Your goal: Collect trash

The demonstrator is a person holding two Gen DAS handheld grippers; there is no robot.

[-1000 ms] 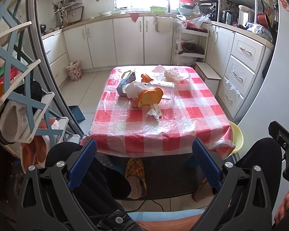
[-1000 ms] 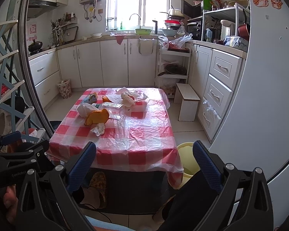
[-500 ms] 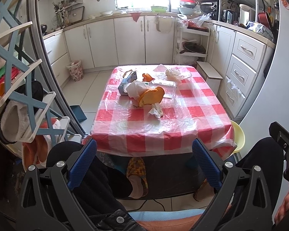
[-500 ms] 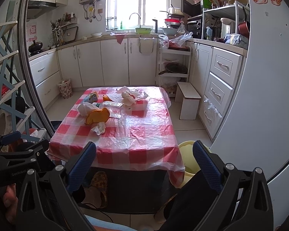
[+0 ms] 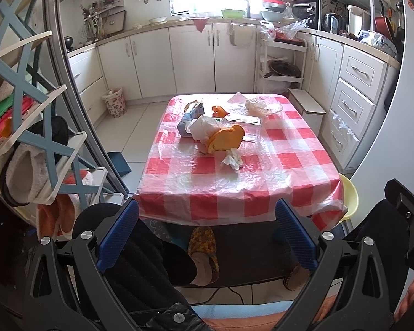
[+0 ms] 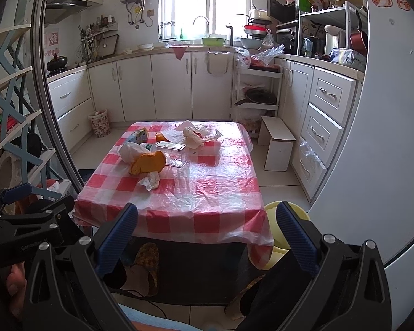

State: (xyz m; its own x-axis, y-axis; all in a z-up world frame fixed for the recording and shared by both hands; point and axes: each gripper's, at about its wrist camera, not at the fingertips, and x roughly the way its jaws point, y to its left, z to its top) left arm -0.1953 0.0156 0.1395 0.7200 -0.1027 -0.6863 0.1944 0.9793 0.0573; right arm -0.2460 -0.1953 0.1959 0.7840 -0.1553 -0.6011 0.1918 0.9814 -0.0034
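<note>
Both tongs hang low in front of the near edge of the surface (image 5: 234,193), which is draped in a red-and-white checked cloth under clear plastic sheeting. The left tongs (image 5: 207,234) are spread wide with nothing between the blue fingers (image 5: 118,231); the right tongs (image 6: 207,234) are equally wide apart and empty, well short of anything on the cloth. The trash sits in the far-left half of the surface. A crumpled white tissue (image 5: 231,160) lies nearest the middle, just in front of an orange peel-like piece (image 5: 226,139) that touches a bunched white plastic bag (image 5: 202,127). Behind the bag, toward the left edge, is a blue-green carton (image 5: 191,115) lying on its side. A clear plastic tray (image 5: 244,120) lies flat beside the bag, and near the far edge another crumpled plastic bag (image 5: 258,106) rests on a loose sheet, with a small orange scrap (image 5: 218,111) just left of it. A yellow stool (image 6: 287,212) stands by the near-right corner. On the floor beyond the far-left corner, against the cabinets, stands a small patterned waste basket (image 5: 114,102). The person's legs and slippered feet show under the near edge.
</note>
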